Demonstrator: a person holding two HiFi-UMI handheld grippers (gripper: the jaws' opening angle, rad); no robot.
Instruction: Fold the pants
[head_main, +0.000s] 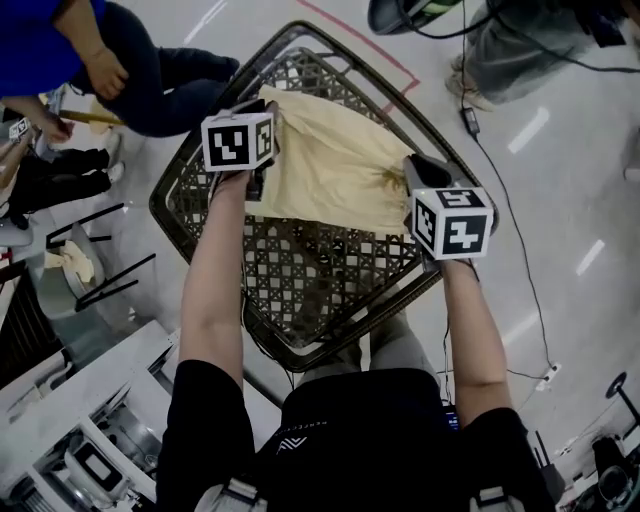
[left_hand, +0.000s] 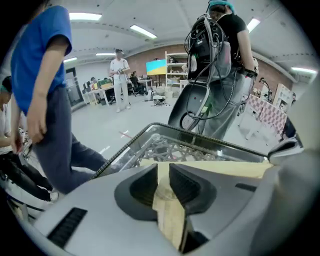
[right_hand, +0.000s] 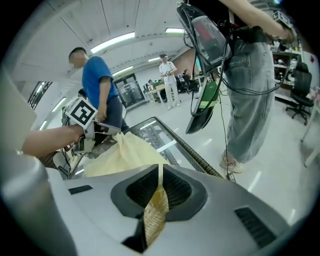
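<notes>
Bare forearms (head_main: 215, 270) reach out from a black shirt, one gripper in each hand. Between them, the pants (head_main: 330, 165) are a pale yellow, soft, matte cloth. Their long axis slants from the upper left to the lower right in the head view, over the far half of the table (head_main: 170, 215).

The left gripper (left_hand: 162, 170) has its jaws narrowly parted, and a thick fold of the cloth fills the gap against both pads. The right gripper (right_hand: 161, 172) is pinched tightly on a thin edge.

An open woven lattice (head_main: 310, 270) forms the tabletop, inside a dark, rounded square rim. A bystander in blue (head_main: 40, 40) stands close on the left, and another in grey trousers (head_main: 520, 50) is beyond. A cable (head_main: 500, 200) trails over the glossy floor (head_main: 580, 150).
</notes>
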